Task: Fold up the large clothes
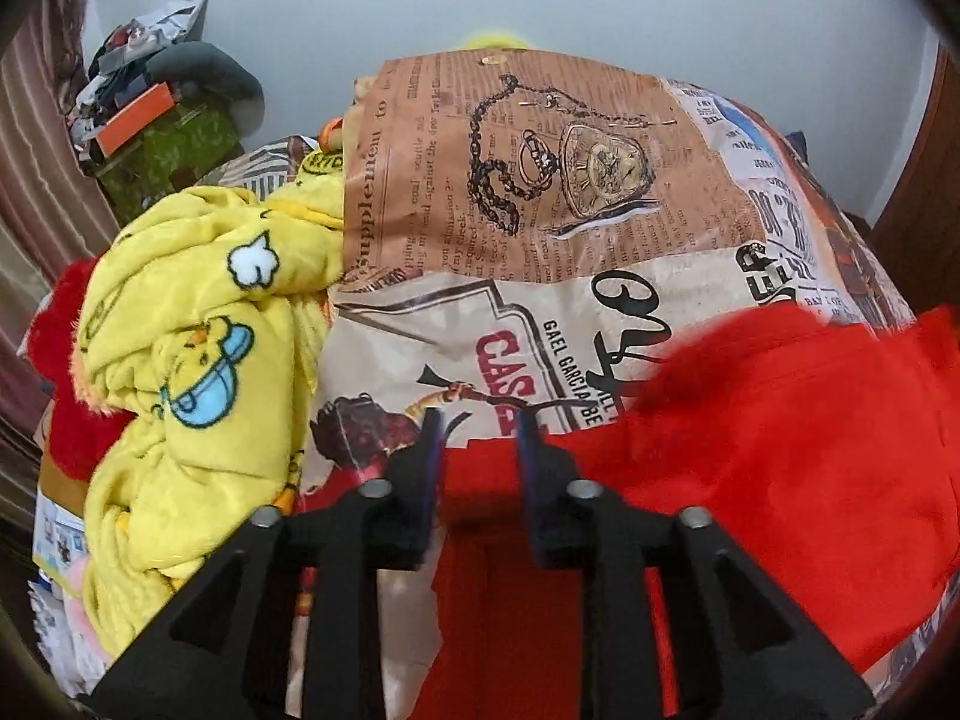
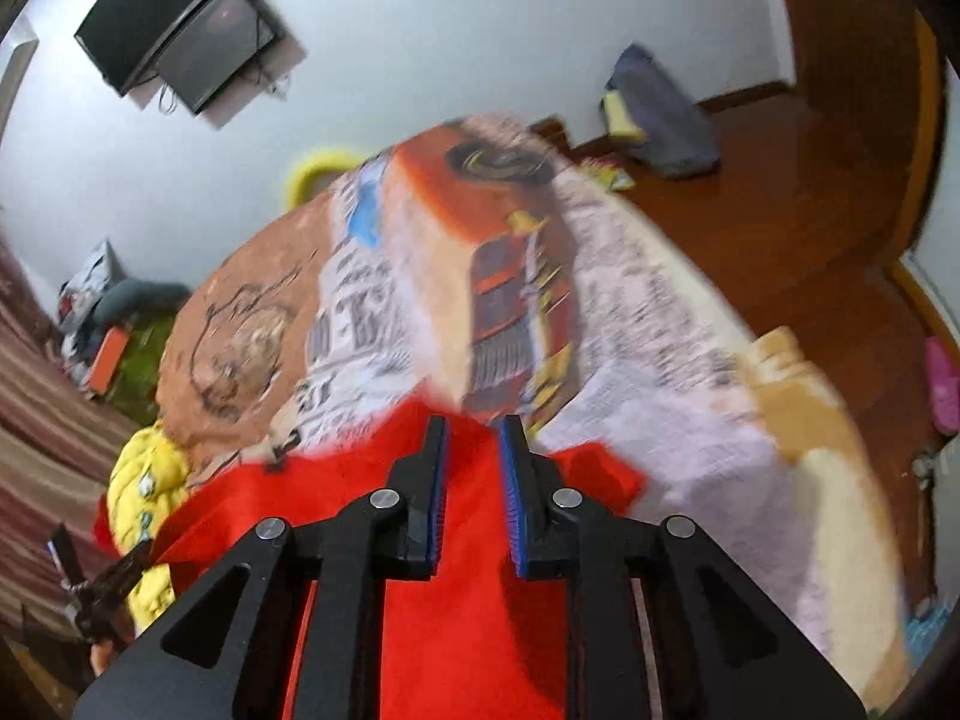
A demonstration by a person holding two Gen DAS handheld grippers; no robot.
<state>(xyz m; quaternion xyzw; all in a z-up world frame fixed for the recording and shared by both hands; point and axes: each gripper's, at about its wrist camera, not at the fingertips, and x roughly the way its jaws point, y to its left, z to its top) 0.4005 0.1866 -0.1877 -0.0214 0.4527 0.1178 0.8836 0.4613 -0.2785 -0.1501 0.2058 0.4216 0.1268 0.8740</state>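
Observation:
A red garment point(image 1: 780, 450) lies spread on the bed over a newspaper-print bedcover point(image 1: 540, 192). My left gripper point(image 1: 480, 426) is open just above the garment's far edge, its blue-padded fingers apart with nothing between them. In the right wrist view the red garment point(image 2: 468, 600) lies under my right gripper point(image 2: 474, 432), which is open above it, near its far edge. That view is blurred by motion. My left gripper also shows in the right wrist view point(image 2: 96, 588) at the lower left.
A crumpled yellow fleece blanket point(image 1: 198, 372) lies left of the red garment, with a red plush item point(image 1: 66, 360) beyond it. Clutter is piled at the back left point(image 1: 156, 114). A wall TV point(image 2: 180, 30), wooden floor point(image 2: 840, 192) and pink slippers point(image 2: 942, 384) show in the right wrist view.

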